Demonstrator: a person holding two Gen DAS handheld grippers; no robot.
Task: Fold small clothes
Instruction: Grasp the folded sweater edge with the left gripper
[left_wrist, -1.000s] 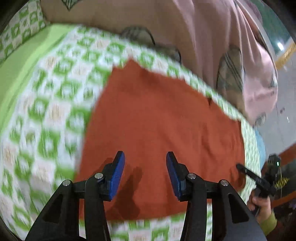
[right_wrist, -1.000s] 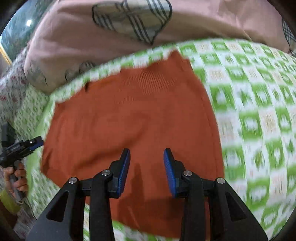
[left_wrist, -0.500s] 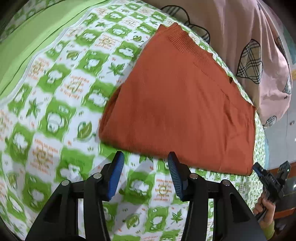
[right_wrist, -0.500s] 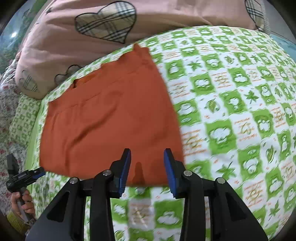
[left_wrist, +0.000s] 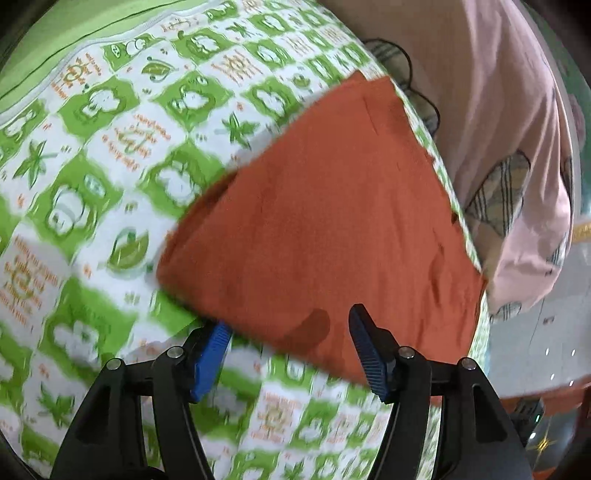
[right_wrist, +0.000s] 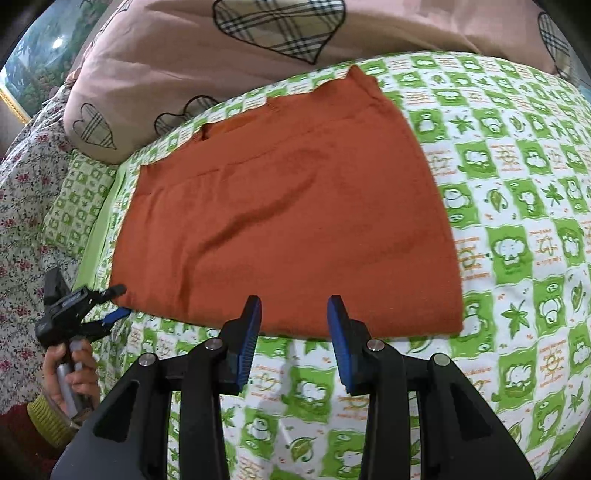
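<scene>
Right wrist view: garment (right_wrist: 288, 221) flat on bedsheet (right_wrist: 517, 240), centre. Quilt (right_wrist: 184, 55) behind it at 12 o'clock, on bed's far edge. Pillow (right_wrist: 74, 199) at 9 o'clock of garment. Left gripper (right_wrist: 114, 302) at garment's 8 o'clock corner. Right gripper (right_wrist: 293, 328) at 6 o'clock, just before near hem.

garment (right_wrist: 288, 221): rust-orange | bedsheet (right_wrist: 517, 206): green-white checks (orange print) | quilt (right_wrist: 166, 55): pink, plaid hearts
</scene>
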